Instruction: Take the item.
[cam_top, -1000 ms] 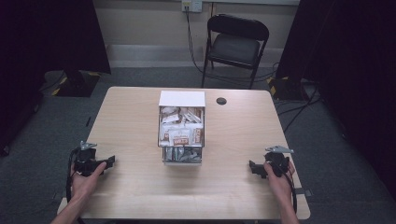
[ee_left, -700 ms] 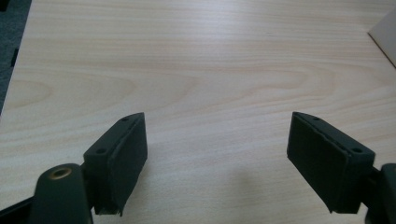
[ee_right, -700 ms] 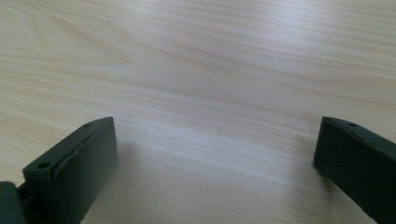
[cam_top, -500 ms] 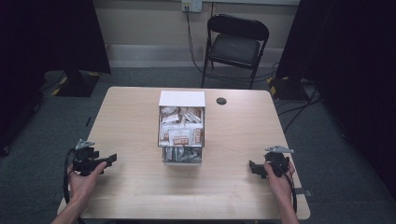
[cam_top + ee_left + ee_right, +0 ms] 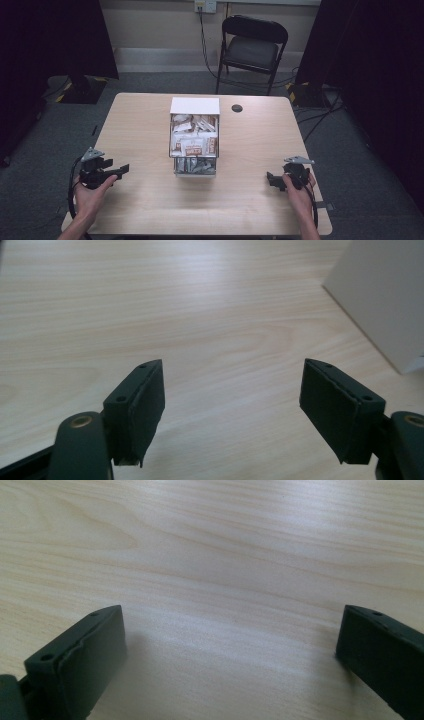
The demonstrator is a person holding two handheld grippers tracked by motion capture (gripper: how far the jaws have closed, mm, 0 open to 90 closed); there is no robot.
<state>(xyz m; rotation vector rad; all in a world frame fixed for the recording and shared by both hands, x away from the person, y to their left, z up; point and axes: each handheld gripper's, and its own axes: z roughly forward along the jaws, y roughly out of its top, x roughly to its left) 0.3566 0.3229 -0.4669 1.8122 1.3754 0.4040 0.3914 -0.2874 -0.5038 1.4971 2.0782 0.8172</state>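
Observation:
My left gripper [image 5: 123,168] is held just above the table's front left, pointing right toward the box. Its jaws [image 5: 232,390] stand apart with bare wood between them, and they have just been closing a little. My right gripper [image 5: 271,180] rests low at the front right, pointing left. It is wide open [image 5: 230,640] over bare tabletop. Between the two, at the table's middle, stands a clear-fronted box [image 5: 194,142] stuffed with several snack packets, with a white top [image 5: 195,106]. Its white side [image 5: 385,295] appears at the right of the left gripper view.
The light wooden table [image 5: 145,125] has a small black round cap [image 5: 237,108] behind the box to the right. A black folding chair [image 5: 252,47] stands beyond the far edge. Cables run across the floor at the right.
The left gripper has lifted slightly and drifted a little to the left. The right gripper and the box have kept still.

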